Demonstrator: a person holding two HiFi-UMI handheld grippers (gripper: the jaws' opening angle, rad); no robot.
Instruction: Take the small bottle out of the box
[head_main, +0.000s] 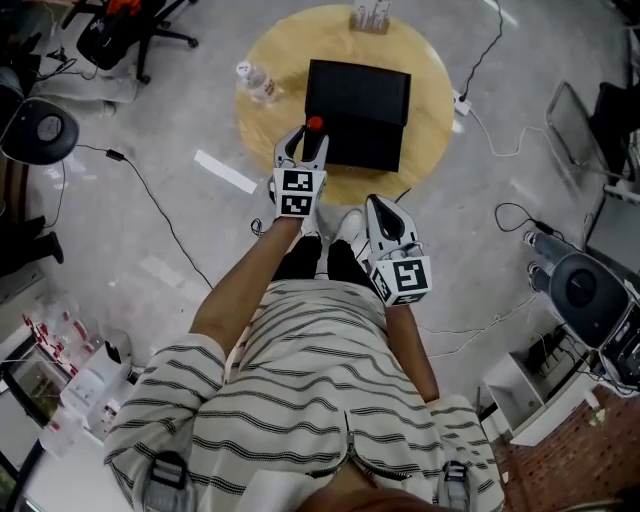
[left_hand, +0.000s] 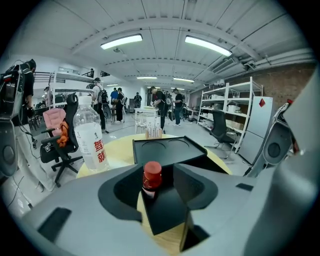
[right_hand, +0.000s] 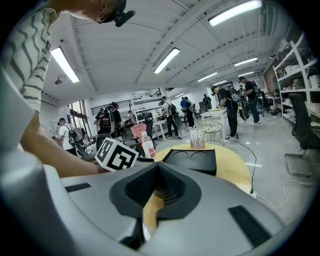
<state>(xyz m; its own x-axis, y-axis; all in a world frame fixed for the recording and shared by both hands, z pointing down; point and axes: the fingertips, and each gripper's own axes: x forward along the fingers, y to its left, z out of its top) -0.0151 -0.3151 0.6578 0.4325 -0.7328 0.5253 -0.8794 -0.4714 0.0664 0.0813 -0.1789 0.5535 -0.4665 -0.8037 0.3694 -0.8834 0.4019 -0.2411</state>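
Observation:
A small bottle with a red cap (head_main: 315, 124) (left_hand: 151, 177) stands upright at the near left corner of the black box (head_main: 358, 112) (left_hand: 165, 149) on the round wooden table (head_main: 440, 110). My left gripper (head_main: 306, 142) (left_hand: 156, 174) reaches over the table's near edge. Its jaws stand wide on either side of the bottle, with a gap showing on the right, so it is open. My right gripper (head_main: 382, 207) (right_hand: 157, 167) hangs below the table edge near the person's feet. Its jaws are shut with nothing between them.
A clear water bottle (head_main: 258, 82) (left_hand: 91, 135) stands on the table left of the box, and a small rack of tubes (head_main: 370, 15) (left_hand: 153, 131) at its far edge. Cables (head_main: 150, 195) cross the floor. An office chair (head_main: 120, 35) and shelves surround the table.

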